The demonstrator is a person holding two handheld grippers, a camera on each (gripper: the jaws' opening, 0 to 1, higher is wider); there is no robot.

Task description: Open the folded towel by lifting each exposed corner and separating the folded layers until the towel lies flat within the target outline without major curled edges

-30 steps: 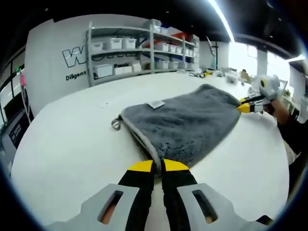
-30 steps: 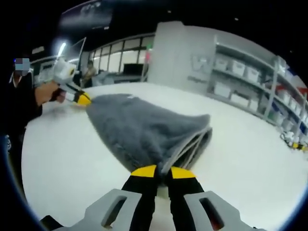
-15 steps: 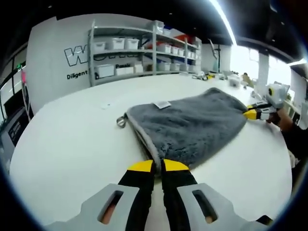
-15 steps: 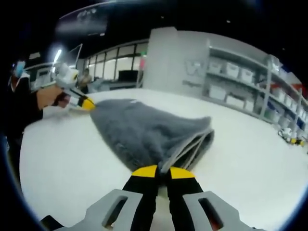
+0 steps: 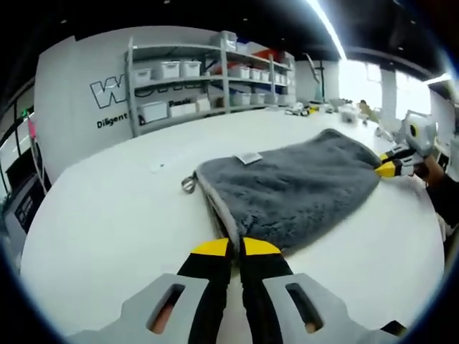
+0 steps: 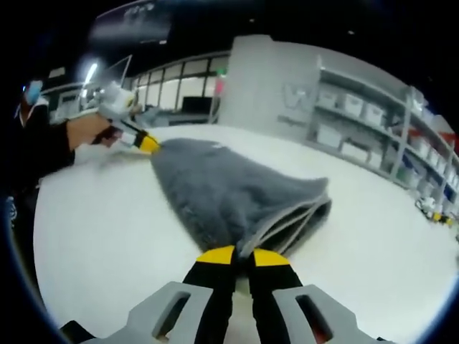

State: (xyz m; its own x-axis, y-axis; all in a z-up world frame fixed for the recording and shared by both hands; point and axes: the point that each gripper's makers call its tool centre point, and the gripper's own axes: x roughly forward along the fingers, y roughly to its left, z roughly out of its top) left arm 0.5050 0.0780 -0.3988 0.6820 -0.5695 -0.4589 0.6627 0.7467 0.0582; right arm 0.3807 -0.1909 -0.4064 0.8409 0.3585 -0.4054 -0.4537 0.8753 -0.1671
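A grey folded towel point(image 5: 294, 190) lies on the white table point(image 5: 107, 222), with a small white label point(image 5: 249, 158) on top and a metal ring point(image 5: 188, 184) at its left edge. My left gripper point(image 5: 229, 246) is shut on the towel's near corner. In the left gripper view my right gripper point(image 5: 391, 169) pinches the far right corner, a sleeve behind it. In the right gripper view my right gripper point(image 6: 242, 255) is shut on a corner of the towel point(image 6: 222, 190), whose stacked layers show at the right edge. My left gripper point(image 6: 145, 142) holds the far corner, with a hand on it.
Grey shelving with white bins point(image 5: 193, 79) stands behind the table against a lettered wall, and is seen again as shelving point(image 6: 358, 118) in the right gripper view. Small items point(image 5: 305, 107) lie at the table's far end. Bare table point(image 6: 100, 229) surrounds the towel.
Both grippers keep their hold on the towel corners. Both views have shifted slightly, and each far gripper sits a little further right in its picture.
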